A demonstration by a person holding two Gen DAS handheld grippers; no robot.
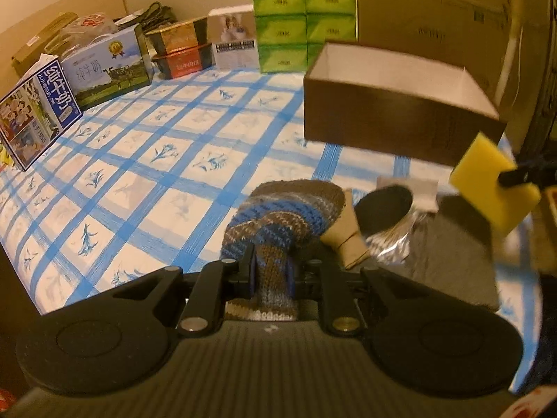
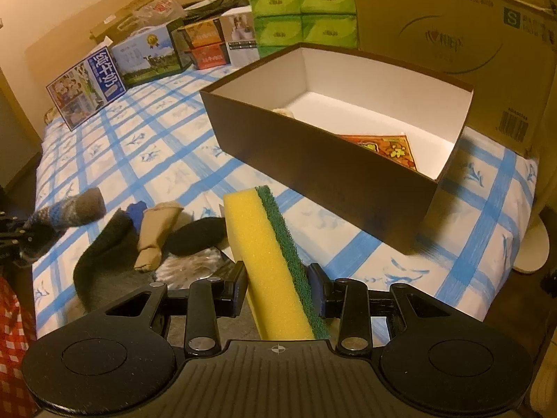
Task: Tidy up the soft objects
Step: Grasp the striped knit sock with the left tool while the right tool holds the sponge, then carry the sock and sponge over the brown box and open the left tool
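1. The left gripper point(image 1: 271, 275) has its jaws clenched on a knitted sock point(image 1: 289, 216), striped blue, brown and grey, which it holds lifted above the bed point(image 1: 139, 160) with its blue-checked sheet.

2. The right gripper point(image 2: 278, 289) has its jaws clenched on a yellow sponge point(image 2: 268, 254) with a green scouring face, held upright and short of the dark open box point(image 2: 313, 160).

3. The box sits on the bed and is mostly bare inside. An orange patterned item point(image 2: 386, 148) lies against its near wall, and something pale point(image 2: 283, 111) peeks over the rim at the left end; what either is cannot be told.

4. So the sorting looks to be in its early or middle part: perhaps two things are in, and two more are in hand but not yet over the opening.

5. A pile remains on the bed: a dark grey cloth point(image 2: 101, 244), a tan fabric roll point(image 2: 156, 233), a round black pad point(image 2: 198, 235) and a crinkled clear wrapper point(image 2: 189, 266), all lying close together or touching.

6. What is left, by my reading, is to drop the sponge and sock into the box, then fetch the soft pieces from that pile.
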